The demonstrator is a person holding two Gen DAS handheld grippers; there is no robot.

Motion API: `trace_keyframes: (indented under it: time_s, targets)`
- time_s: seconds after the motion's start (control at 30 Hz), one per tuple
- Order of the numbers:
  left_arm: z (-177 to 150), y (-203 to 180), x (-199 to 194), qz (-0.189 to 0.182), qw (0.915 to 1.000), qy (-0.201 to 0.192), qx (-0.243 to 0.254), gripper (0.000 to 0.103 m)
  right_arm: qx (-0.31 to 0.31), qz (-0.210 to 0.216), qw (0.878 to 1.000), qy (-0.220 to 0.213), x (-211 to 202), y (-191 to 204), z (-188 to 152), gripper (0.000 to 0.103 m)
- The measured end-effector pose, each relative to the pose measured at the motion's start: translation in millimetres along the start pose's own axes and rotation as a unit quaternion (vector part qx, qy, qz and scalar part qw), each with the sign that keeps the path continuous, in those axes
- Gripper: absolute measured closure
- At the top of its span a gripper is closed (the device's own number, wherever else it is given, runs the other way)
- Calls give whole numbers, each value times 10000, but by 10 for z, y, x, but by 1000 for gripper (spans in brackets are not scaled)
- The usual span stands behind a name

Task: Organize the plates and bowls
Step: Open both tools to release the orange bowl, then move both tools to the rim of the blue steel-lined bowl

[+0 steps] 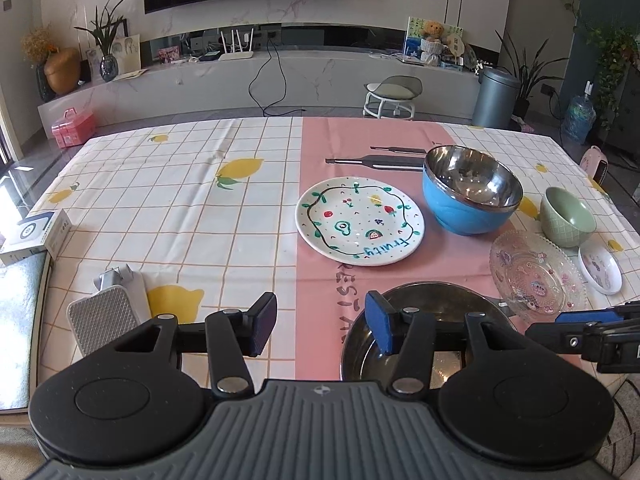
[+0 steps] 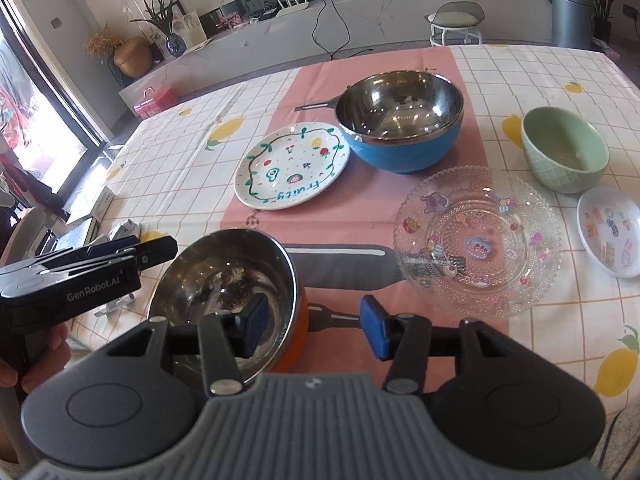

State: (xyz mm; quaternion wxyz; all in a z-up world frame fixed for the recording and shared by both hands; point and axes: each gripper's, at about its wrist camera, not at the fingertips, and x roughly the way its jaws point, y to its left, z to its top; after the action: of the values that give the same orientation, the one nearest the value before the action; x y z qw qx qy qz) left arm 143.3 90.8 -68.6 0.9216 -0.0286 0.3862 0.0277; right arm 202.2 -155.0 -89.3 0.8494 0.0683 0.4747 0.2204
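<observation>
A white "fruity" plate [image 1: 359, 221] [image 2: 291, 166] lies mid-table. Behind it stands a blue steel-lined bowl [image 1: 471, 190] [image 2: 400, 120]. A green bowl [image 1: 567, 216] [image 2: 564, 148], a clear patterned glass plate [image 1: 536, 276] [image 2: 476, 236] and a small white dish [image 1: 600, 266] [image 2: 610, 230] lie to the right. An orange steel-lined bowl [image 1: 424, 340] [image 2: 228, 292] stands at the near edge. My left gripper [image 1: 320, 328] is open and empty, its right finger over that bowl's rim. My right gripper [image 2: 314, 330] is open, straddling the orange bowl's right wall.
The table [image 1: 180, 200] has a lemon-check cloth with a pink runner. A grey-white device [image 1: 104, 316] lies near the left front edge, a small box [image 1: 36, 236] at the left edge. The left gripper's body [image 2: 80, 272] shows left of the orange bowl.
</observation>
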Motion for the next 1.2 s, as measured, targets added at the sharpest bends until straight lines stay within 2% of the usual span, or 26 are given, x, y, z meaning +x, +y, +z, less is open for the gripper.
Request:
trace_keyframes:
  time_s: [0.17,0.37,0.53,0.63,0.87,1.07,1.1,1.2]
  targets:
    - [123,29,-103,25,9997,37,-224,44,298,-91,9992,-255,-179,-215,93,50]
    - [369,-47,-265,18,9999,-14,-106,44,451,-216,9970,-597,-461,-440,323,49]
    - [636,-126,-275,-63,10000,62,-46,44,229,-764,9906,-1115,-725,-541,603,43]
    - [785,-207,-227,-56,9999,120,52,44,246,-848,9889,-1199,-784,-637,795,43]
    - [1089,-439,62,-142,9983,484,308,44,278,-1001,9893,-1027,-598,-897,1203,42]
    - [1292,-568,417,-425,9958,795,165,44,323,-1115,9922,-453,-26,-1121,1312,40]
    - [1303,-602,505,-517,9944,908,176,44,378,-1068,9928,-390,53,-1163,1293,40]
    - [1326,-748,758,-688,9874,1379,350,44,495,-582,9964,-363,255,-1281,1194,40]
